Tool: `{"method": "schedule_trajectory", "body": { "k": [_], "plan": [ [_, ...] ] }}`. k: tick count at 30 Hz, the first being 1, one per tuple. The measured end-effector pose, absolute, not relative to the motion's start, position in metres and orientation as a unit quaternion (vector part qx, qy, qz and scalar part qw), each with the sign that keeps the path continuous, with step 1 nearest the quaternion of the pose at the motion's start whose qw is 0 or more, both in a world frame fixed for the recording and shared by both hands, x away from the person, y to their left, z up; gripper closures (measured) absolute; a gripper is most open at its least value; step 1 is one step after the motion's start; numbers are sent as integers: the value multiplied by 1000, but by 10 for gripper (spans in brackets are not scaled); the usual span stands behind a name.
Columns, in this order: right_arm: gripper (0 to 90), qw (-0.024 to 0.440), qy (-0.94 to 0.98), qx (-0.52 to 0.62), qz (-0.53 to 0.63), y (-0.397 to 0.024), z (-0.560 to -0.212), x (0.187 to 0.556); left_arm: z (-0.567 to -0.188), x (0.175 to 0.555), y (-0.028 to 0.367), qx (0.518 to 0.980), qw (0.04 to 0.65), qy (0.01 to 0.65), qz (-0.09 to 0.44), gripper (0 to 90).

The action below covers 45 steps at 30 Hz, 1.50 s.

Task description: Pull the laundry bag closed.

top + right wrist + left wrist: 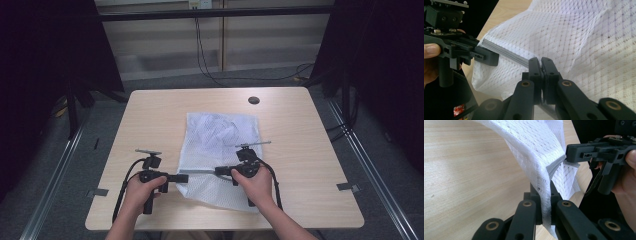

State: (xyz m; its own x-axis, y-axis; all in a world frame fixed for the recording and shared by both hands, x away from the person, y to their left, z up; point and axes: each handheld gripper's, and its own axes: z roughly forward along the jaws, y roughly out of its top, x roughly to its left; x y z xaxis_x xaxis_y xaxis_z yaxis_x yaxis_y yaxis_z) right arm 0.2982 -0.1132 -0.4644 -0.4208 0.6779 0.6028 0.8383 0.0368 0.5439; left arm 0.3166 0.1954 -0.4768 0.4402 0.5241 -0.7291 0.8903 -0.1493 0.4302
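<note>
Nearest me, my left gripper [183,177] has its fingers [535,202] clamped on the near left edge of the white mesh bag [220,150], and my right gripper [220,171] pinches the grey zipper strip [504,53] along the same edge. The bag lies mid-surface [150,115], stretching away from me. I judge I'm tensioning the opening; next, I'd pull the edges apart gently and evenly.
</note>
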Motion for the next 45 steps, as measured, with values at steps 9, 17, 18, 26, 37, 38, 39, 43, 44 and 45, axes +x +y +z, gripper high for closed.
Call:
{"method": "schedule_trajectory", "body": {
  "k": [9, 17, 18, 26, 37, 38, 39, 43, 44, 45],
  "plan": [
    [872, 91, -712, -532, -450, -115, -463, 298, -477, 317, 195, 728, 435, 485, -215, 887],
    [872, 97, -708, -535, -451, -119, -464, 298, -477, 317, 196, 727, 432, 488, -214, 887],
    [873, 97, -708, -535, -451, -119, -464, 298, -477, 317, 197, 731, 429, 486, -212, 887],
    [873, 100, -706, -538, -450, -122, -464, 298, -477, 317, 197, 729, 431, 486, -215, 887],
    [873, 93, -706, -543, -446, -128, -465, 299, -477, 318, 201, 726, 429, 490, -219, 888],
    [872, 92, -706, -542, -446, -130, -465, 299, -477, 318, 202, 727, 428, 490, -218, 888],
    [872, 95, -703, -544, -447, -132, -464, 299, -477, 318, 202, 729, 429, 486, -219, 888],
    [872, 92, -705, -542, -448, -132, -464, 298, -478, 318, 201, 729, 427, 488, -218, 888],
    [872, 92, -705, -542, -448, -132, -464, 298, -477, 318, 202, 729, 427, 488, -218, 888],
    [873, 93, -705, -541, -449, -132, -464, 298, -477, 318, 202, 729, 427, 489, -219, 888]
  ]
}}
